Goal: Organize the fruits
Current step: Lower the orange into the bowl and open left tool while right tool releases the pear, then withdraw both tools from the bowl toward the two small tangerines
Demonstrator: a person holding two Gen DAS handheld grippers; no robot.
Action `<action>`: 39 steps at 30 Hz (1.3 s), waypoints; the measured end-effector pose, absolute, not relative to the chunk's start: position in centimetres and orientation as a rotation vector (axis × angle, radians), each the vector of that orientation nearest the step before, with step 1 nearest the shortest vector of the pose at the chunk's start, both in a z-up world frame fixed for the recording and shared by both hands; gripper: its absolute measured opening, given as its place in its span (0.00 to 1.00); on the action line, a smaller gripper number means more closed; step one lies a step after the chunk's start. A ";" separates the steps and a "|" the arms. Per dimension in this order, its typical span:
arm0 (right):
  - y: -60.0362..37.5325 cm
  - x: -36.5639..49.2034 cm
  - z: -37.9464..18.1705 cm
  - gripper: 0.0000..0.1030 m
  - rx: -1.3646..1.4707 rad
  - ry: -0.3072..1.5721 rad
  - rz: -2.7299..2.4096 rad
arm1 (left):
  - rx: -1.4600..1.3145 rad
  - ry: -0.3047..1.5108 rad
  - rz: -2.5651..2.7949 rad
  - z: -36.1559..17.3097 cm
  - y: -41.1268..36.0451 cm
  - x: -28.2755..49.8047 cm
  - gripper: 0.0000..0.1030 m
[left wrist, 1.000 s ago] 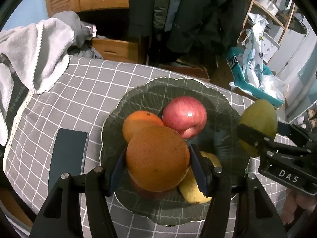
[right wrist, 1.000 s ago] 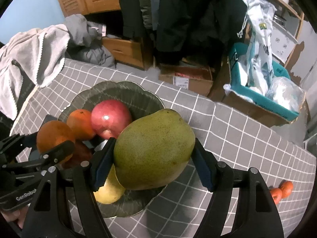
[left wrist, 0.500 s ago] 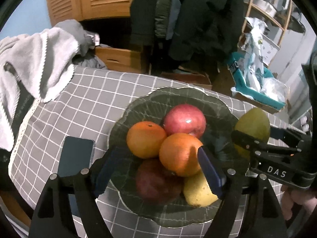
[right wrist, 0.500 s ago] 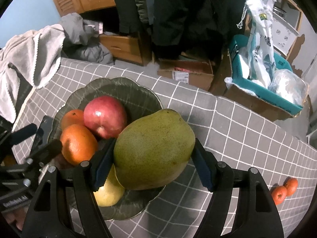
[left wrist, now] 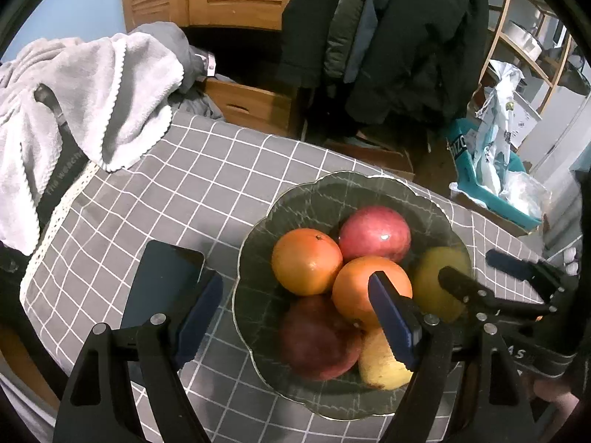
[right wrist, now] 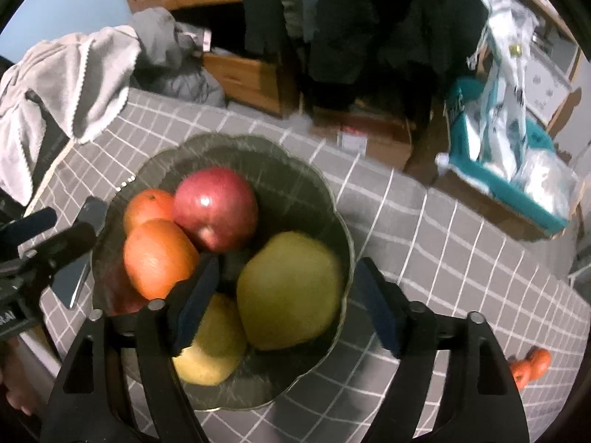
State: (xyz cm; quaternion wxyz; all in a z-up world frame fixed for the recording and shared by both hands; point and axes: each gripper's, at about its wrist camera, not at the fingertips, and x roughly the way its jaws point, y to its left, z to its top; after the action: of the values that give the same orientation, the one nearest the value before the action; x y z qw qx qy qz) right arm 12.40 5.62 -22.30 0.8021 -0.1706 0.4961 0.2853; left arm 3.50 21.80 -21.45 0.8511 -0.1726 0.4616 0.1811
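Note:
A dark glass bowl [left wrist: 258,229] [right wrist: 332,199] on the checked tablecloth holds two oranges [left wrist: 306,260] [right wrist: 159,258], a red apple [left wrist: 375,232] [right wrist: 216,208], a darker apple [left wrist: 317,336], a yellow pear [left wrist: 380,361] [right wrist: 207,350] and a green mango [left wrist: 439,280] [right wrist: 291,291]. My left gripper [left wrist: 295,310] hangs open over the bowl's near left side, holding nothing. My right gripper [right wrist: 286,304] straddles the mango, which rests in the bowl. Its jaws are opening and the pads stand clear of the fruit. Each gripper also shows at the other view's edge.
A dark phone [left wrist: 162,288] lies left of the bowl, under my left finger. A grey towel [left wrist: 92,92] drapes over the table's far left corner. Small tangerines [right wrist: 532,365] sit on the cloth at the right. A teal box [right wrist: 517,184] and hanging coats stand beyond the table.
My left gripper let go of an orange, which now lies in the bowl, and drew back. My right gripper set the mango down in the bowl and spread its jaws off it.

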 end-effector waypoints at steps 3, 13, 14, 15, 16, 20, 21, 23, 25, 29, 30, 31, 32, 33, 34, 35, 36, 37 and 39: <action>5.3 12.6 -21.5 0.79 -0.361 1.046 0.594 | -0.360 0.966 0.382 -21.1 21.8 3.4 0.80; 2.5 13.1 -19.0 0.79 -0.307 1.006 0.521 | -0.341 0.921 0.353 -18.8 20.4 3.1 0.80; 2.1 13.1 -18.7 0.79 -0.306 1.000 0.510 | -0.338 0.916 0.347 -18.6 20.1 3.2 0.80; 1.7 13.1 -18.4 0.79 -0.305 0.996 0.502 | -0.334 0.911 0.340 -18.3 19.9 3.2 0.80; 1.3 13.1 -18.1 0.79 -0.303 0.991 0.494 | -0.330 0.907 0.334 -18.1 19.6 3.3 0.80; -0.5 13.2 -17.0 0.79 -0.282 0.973 0.462 | -0.312 0.889 0.309 -17.0 18.4 3.4 0.80; -0.9 13.2 -16.7 0.79 -0.277 0.970 0.456 | -0.308 0.884 0.303 -16.7 18.0 3.4 0.80; -1.9 13.2 -16.0 0.79 -0.263 0.962 0.441 | -0.298 0.872 0.291 -16.2 17.4 3.5 0.80; -2.7 13.1 -15.5 0.79 -0.254 0.954 0.429 | -0.285 0.861 0.282 -15.6 16.8 3.5 0.80; -4.2 12.8 -14.1 0.79 -0.250 0.925 0.405 | -0.269 0.848 0.262 -14.9 15.8 3.5 0.80; -4.5 12.7 -13.8 0.79 -0.251 0.917 0.399 | -0.264 0.844 0.255 -14.7 15.4 3.5 0.80; -4.8 12.6 -13.5 0.79 -0.251 0.911 0.394 | -0.261 0.842 0.251 -14.5 15.2 3.5 0.80; -5.2 12.5 -13.1 0.79 -0.250 0.902 0.388 | -0.255 0.839 0.246 -14.3 14.9 3.5 0.80; -5.7 12.3 -12.8 0.79 -0.248 0.894 0.384 | -0.249 0.835 0.241 -14.1 14.6 3.5 0.80; -6.0 12.2 -12.5 0.79 -0.245 0.887 0.382 | -0.242 0.831 0.236 -13.8 14.3 3.5 0.80; -6.4 12.1 -12.2 0.79 -0.242 0.884 0.381 | -0.235 0.826 0.231 -13.6 14.0 3.5 0.80; -6.7 12.0 -11.9 0.79 -0.241 0.880 0.379 | -0.227 0.819 0.225 -13.3 13.5 3.5 0.80; -7.2 11.9 -11.5 0.79 -0.239 0.871 0.376 | -0.222 0.814 0.220 -13.1 13.3 3.4 0.80; -7.9 11.7 -11.1 0.79 -0.235 0.863 0.369 | -0.211 0.806 0.207 -12.6 12.6 3.4 0.80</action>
State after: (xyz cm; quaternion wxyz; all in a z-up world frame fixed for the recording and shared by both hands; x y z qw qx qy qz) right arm 11.72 -7.93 -11.11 0.8853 -0.1129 0.4147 0.1776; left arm 3.43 12.60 -12.59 0.9092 -0.1023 0.3909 0.1004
